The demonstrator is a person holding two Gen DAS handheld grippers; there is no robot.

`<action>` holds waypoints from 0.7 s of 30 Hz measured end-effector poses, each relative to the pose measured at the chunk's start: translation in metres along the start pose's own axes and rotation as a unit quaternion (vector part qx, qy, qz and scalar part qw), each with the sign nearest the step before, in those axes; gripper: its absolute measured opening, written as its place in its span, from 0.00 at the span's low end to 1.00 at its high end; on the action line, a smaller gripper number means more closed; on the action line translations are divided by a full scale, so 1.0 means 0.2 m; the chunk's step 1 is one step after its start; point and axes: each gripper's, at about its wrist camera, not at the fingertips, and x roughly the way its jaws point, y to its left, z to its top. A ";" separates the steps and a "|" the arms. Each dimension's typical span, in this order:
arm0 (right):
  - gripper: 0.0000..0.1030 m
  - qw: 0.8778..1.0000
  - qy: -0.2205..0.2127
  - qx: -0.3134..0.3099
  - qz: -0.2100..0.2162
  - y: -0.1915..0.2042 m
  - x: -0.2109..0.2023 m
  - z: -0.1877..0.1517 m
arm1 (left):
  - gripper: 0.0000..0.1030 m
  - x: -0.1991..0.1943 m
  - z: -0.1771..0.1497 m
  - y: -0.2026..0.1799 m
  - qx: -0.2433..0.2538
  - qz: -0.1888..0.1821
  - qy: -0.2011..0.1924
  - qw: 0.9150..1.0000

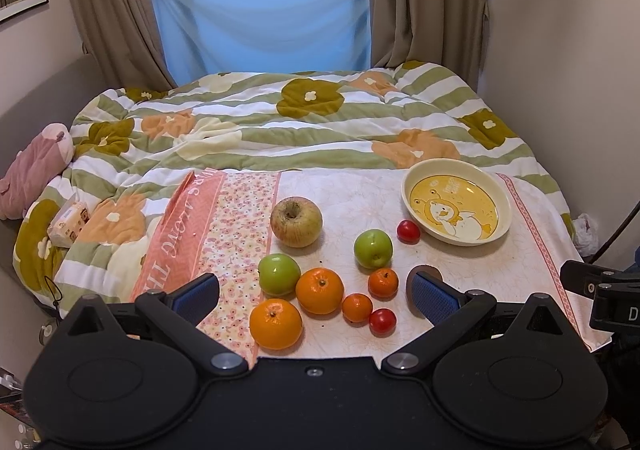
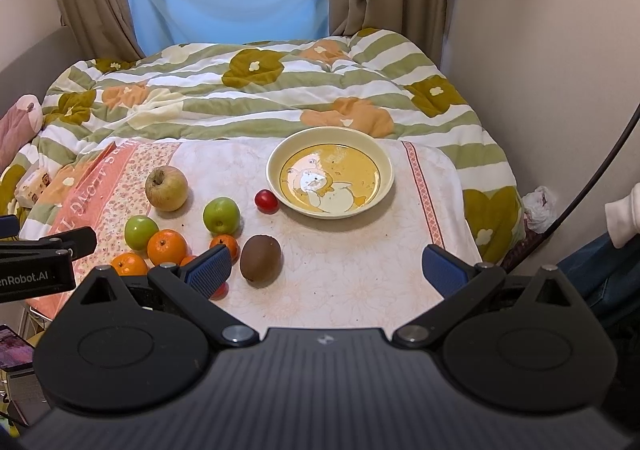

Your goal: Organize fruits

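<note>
Fruit lies on a pale mat (image 1: 460, 278) on the bed. A yellow-brown apple (image 1: 296, 221), two green apples (image 1: 279, 274) (image 1: 373, 248), two oranges (image 1: 319, 290) (image 1: 275, 323), two small mandarins (image 1: 383, 282) (image 1: 357, 307) and two red tomatoes (image 1: 408, 231) (image 1: 382, 321) show. A brown kiwi (image 2: 261, 259) lies nearer the right gripper. An empty cream-and-yellow plate (image 1: 412, 186) (image 2: 276, 166) sits at the far right. My left gripper (image 1: 316, 296) is open and empty, above the fruit. My right gripper (image 2: 326, 270) is open and empty.
A green-striped flowered duvet (image 1: 256, 122) covers the bed beyond the mat. A pink plush (image 1: 32, 166) and a tissue pack (image 1: 68, 222) lie at the left. Walls stand close on the right; curtains and a window are behind.
</note>
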 end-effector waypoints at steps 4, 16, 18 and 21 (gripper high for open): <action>1.00 1.000 0.000 0.000 0.000 0.00 0.00 0.00 | 1.00 0.00 0.00 0.00 0.000 0.000 0.000 1.000; 1.00 1.000 0.002 0.000 0.002 -0.01 0.01 0.00 | 1.00 0.02 0.00 0.00 0.000 0.004 0.002 1.000; 1.00 1.000 0.002 -0.001 0.000 -0.01 0.01 0.00 | 1.00 0.02 0.00 -0.01 0.002 0.007 0.002 1.000; 1.00 1.000 0.001 -0.003 0.005 -0.01 0.02 0.00 | 1.00 0.02 0.00 -0.02 0.002 0.012 0.003 1.000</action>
